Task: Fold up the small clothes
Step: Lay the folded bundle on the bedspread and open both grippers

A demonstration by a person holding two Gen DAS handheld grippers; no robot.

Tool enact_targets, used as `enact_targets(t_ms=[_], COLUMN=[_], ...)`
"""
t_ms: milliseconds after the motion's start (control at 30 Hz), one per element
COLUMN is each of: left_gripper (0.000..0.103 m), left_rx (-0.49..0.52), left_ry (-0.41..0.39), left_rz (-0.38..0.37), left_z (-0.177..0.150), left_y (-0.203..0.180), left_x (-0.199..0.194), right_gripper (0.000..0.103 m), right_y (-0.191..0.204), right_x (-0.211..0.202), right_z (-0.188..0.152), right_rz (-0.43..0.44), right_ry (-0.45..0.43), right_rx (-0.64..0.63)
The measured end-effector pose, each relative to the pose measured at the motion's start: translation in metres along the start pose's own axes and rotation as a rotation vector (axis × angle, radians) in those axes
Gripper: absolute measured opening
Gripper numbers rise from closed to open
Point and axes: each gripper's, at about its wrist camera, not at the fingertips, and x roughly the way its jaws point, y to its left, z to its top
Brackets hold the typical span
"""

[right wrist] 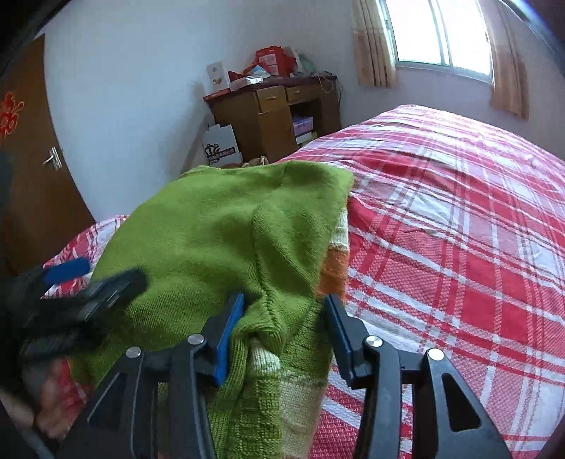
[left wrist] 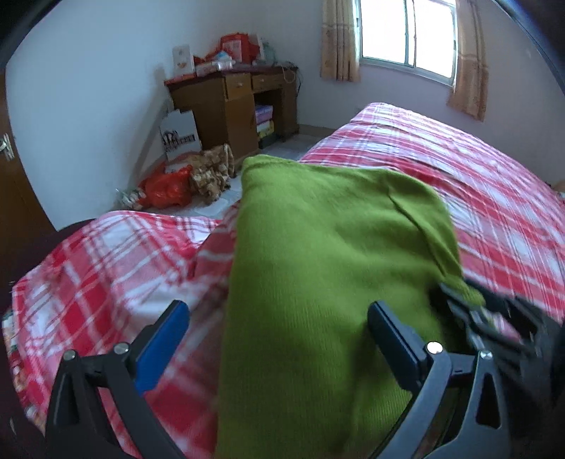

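A small green knitted sweater (left wrist: pixel 317 268) lies folded on the red and white plaid bedspread (left wrist: pixel 476 183). In the right wrist view the sweater (right wrist: pixel 219 233) shows orange and cream stripes (right wrist: pixel 333 268) at its right edge. My left gripper (left wrist: pixel 279 317) is open, its blue pads wide apart, the right one over the sweater's near end and the left one over the bedspread. My right gripper (right wrist: pixel 284 310) is open with a bunched near corner of the sweater between its pads. The left gripper also shows in the right wrist view (right wrist: pixel 95 279), at the sweater's left edge.
The bedspread (right wrist: pixel 459 247) stretches away to the right. A wooden desk (left wrist: pixel 233 106) piled with boxes stands against the far wall beneath a curtained window (left wrist: pixel 406 31). Bags and a cardboard box (left wrist: pixel 180 134) lie on the floor by it. A brown door (right wrist: pixel 39 169) is on the left.
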Motion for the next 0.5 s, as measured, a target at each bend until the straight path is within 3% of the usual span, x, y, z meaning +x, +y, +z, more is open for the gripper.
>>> enact_targets(t_ms=[100,167,233,367,500], left_gripper=[0.103,0.103,0.103,0.103,0.103], left_rx=[0.028,0.015,-0.011,0.013,0.051], left_ry=[0.043,0.087,0.072,0.073,0.067], left_rz=[0.008,0.003,-0.004,0.004,0.008], left_z=[-0.020,-0.032,-0.037,-0.037,-0.045], left_y=[-0.011,-0.011,-0.006,-0.008,-0.013], left_x=[0.001,0.009,0.006,-0.004,-0.013], right_gripper=[0.048,0.057,0.069,0.069,0.070], right_y=[0.011,0.014,0.009,-0.007,0.002], right_x=[-0.004,-0.005,-0.007,-0.031,-0.059], right_z=[-0.001,-0.001,-0.002,-0.020,-0.039], right_rz=[-0.055,-0.099,-0.108,-0.041,-0.062], right_ry=[-0.015,-0.010,0.015,0.044,0.028], right_rx=[-0.048,-0.058,-0.021,0.156,0.148])
